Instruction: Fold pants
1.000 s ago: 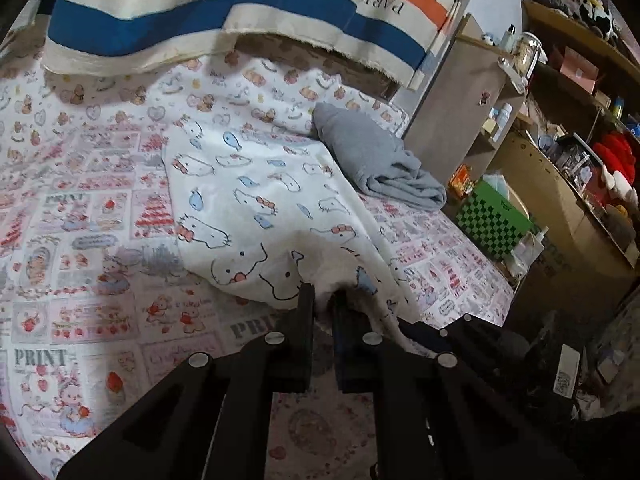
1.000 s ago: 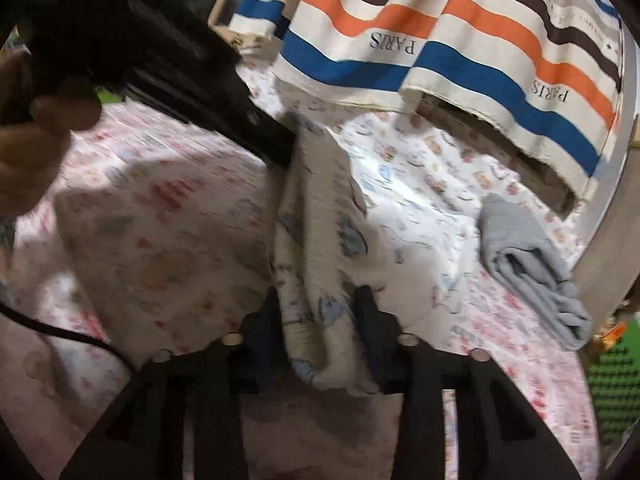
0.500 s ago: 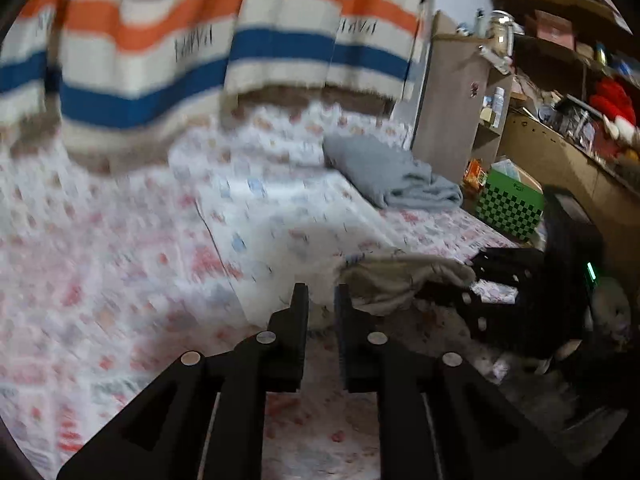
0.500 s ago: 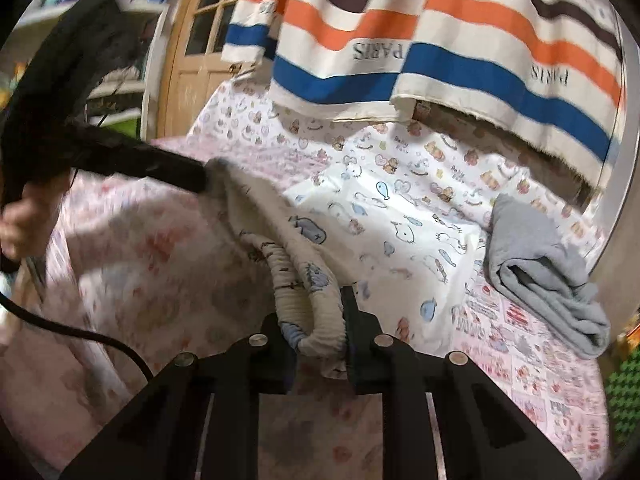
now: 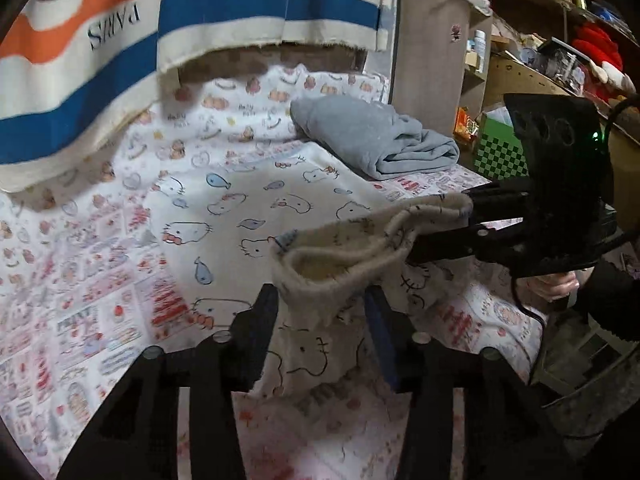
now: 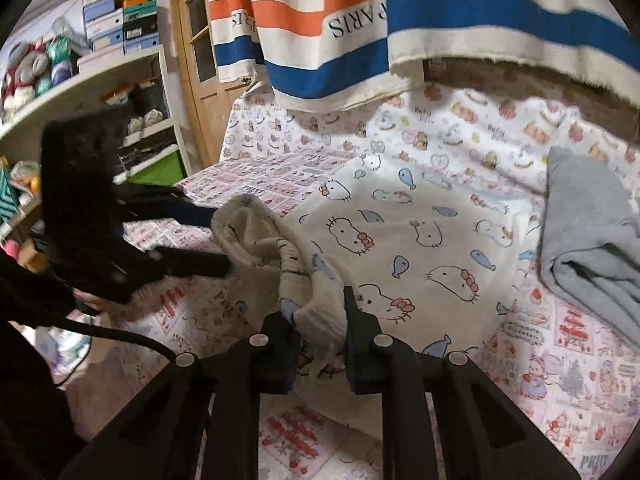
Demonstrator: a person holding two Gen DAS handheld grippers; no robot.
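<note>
Jaws first: right gripper (image 6: 318, 342) has its jaws narrow, clamped on a bunched edge of the white fleece pants with cat-and-fish print (image 5: 248, 216), low centre of the right wrist view. Left gripper (image 5: 322, 330) has its jaws part open and they have just been opening; the raised cream-lined edge of the pants sits between them at lower centre of the left wrist view. Pads look clear of the cloth on both sides, so I read it as no grip, though the far-side contact is hard to judge.

From the right wrist view the left gripper (image 6: 222, 240) comes in from mid left, jaws spread either side of the same bunched edge.

Most of the pants lie flat on the pink cartoon-print bed sheet (image 5: 72, 280), centre of both frames. Only the near edge is lifted, strung between the two grippers. That fits a fold in progress: right holds the edge up so it stays off the bed, left is likely letting go to take a new hold.

Folded grey sweatshirt-type garment (image 5: 376, 140) sits upper right, apart from the pants. Striped orange, blue and cream cloth with PARIS lettering (image 5: 200, 12) hangs across the top of the frame, clear of the work.
</note>
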